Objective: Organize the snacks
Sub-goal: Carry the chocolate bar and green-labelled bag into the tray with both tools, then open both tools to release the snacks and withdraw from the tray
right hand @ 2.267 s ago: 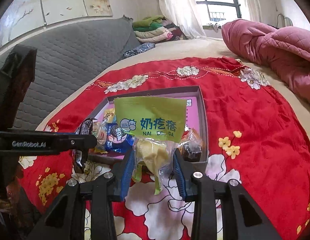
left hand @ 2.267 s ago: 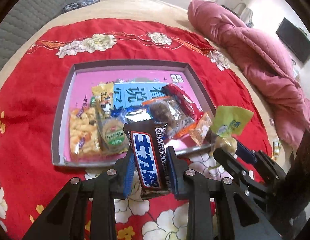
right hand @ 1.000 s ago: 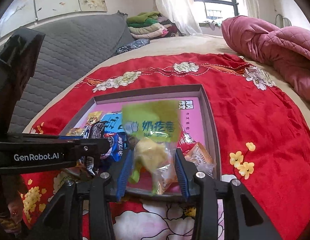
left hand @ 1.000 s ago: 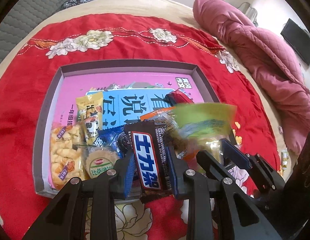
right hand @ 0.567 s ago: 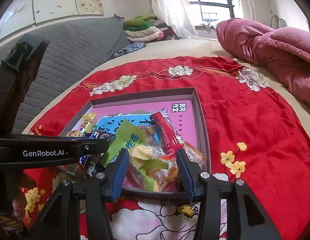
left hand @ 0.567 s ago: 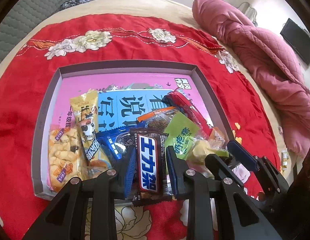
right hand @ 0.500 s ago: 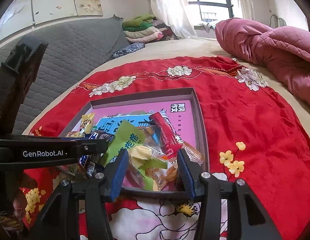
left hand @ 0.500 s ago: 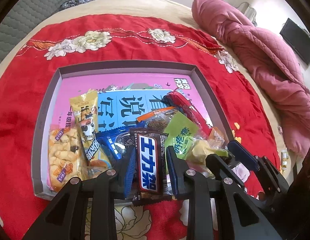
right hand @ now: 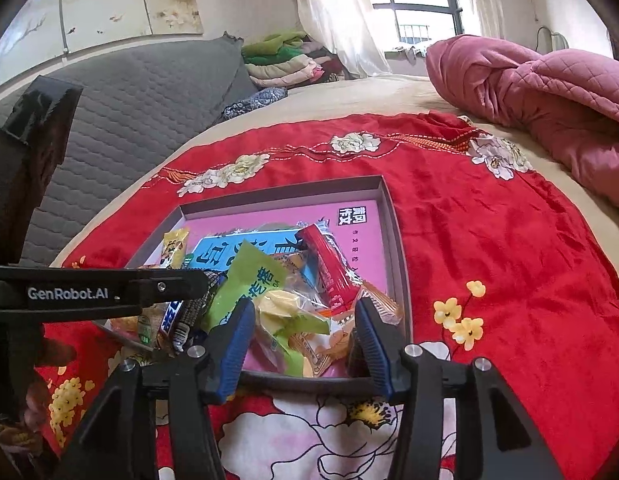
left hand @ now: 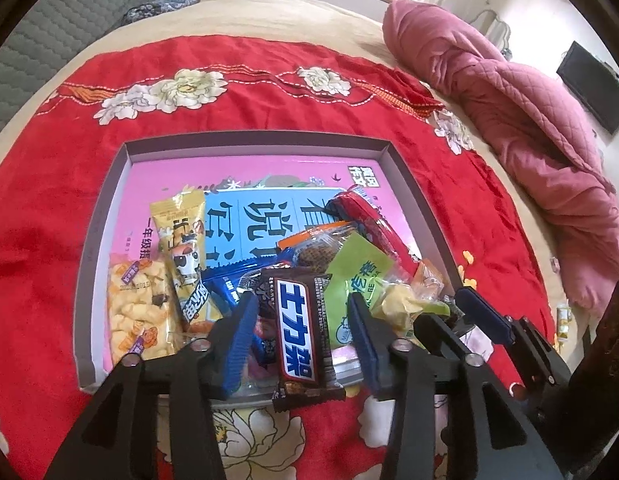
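**Both snacks let go over the near edge of the box**

Since the earlier frames you have brought both grippers in over the box and loosened both grips. The green packet [right hand: 253,276], pinched upright a moment ago, now lies tipped among the other snacks inside the box [left hand: 253,138]. The chocolate bar [left hand: 299,332] has slid from a firm pinch to lying between pads that no longer press it.

Your left gripper [left hand: 301,336] is opening, with the bar between its jaws and its lower end hanging over the box's near rim onto the red cloth [left hand: 41,200]. Your right gripper [right hand: 305,336] stands released, with the packet's clear lower part loose between its pads.

You look to be at the drop-off step. The bar seems only half in, so next you likely need to nudge it fully past the rim, then draw both grippers back without snagging the wrappers.
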Motion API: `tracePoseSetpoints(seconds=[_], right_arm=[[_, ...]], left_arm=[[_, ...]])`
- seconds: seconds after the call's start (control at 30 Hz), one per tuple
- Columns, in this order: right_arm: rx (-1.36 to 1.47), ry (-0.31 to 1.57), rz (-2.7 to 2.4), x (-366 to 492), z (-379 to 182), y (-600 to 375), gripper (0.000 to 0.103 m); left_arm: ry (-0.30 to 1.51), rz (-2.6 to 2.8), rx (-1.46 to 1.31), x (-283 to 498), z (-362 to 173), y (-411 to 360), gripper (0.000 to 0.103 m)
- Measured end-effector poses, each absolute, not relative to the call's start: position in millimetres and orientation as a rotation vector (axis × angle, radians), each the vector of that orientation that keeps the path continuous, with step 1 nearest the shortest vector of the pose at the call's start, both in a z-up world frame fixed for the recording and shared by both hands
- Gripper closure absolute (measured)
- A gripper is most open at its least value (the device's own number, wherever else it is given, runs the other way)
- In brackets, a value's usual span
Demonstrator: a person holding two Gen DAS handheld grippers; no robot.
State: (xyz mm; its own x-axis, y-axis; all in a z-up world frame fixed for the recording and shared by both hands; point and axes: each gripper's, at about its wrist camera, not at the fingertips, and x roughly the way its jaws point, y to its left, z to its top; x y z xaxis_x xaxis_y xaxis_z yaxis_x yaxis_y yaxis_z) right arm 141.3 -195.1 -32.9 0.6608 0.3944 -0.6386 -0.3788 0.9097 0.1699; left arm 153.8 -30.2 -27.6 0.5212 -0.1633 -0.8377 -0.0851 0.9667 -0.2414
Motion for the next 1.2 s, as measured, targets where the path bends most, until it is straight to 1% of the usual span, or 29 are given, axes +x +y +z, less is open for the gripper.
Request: tracePoseSetpoints(seconds=[0.03,0.07,0.1,0.23,0.3,0.33,0.4,0.6,0.67,0.77,0.83,0.97,1.2], right_arm=[[0.023,0.727,0.438,142,-33,-195,0.048],[0.023,0.726,0.438,141,-32,-195,0.043],[0.025,0.724,0.438,141,-32,-195,0.042],[0.027,0.716,0.436,140,-30,-196,0.041],[0.022,0.711,0.428,139,-29,-197,0.040],[0.017,0.707,0.424,137,-28,-197,0.037],[0.012,0.700,0.416,136,-26,-198,0.032],[0.005,0.690,0.399,132,-22,-201,0.030],[0.010,0.687,0.402,129,-19,-202,0.026],[0.010,0.701,0.403,124,-15,-204,0.020],[0.013,0.730,0.398,120,-15,-204,0.019],[-0.003,0.802,0.371,113,-15,-203,0.016],[-0.060,0.828,0.344,79,-3,-198,0.014]], left_arm=[[1.020,-0.047,-0.268,154,-26,-29,0.051],[1.017,-0.044,-0.265,153,-25,-29,0.051],[1.015,-0.040,-0.260,153,-24,-29,0.050],[1.005,-0.037,-0.251,150,-19,-29,0.049],[1.000,-0.036,-0.244,148,-16,-29,0.046],[0.999,-0.036,-0.242,148,-15,-29,0.043],[0.992,-0.034,-0.238,145,-12,-29,0.043],[0.984,-0.016,-0.233,134,-7,-27,0.042],[0.983,-0.009,-0.226,128,-6,-27,0.037],[0.986,0.004,-0.224,114,-6,-25,0.033],[0.994,0.010,-0.223,105,-7,-23,0.028],[1.013,0.035,-0.229,87,-9,-19,0.028],[1.046,0.061,-0.219,58,-14,-24,0.028]])
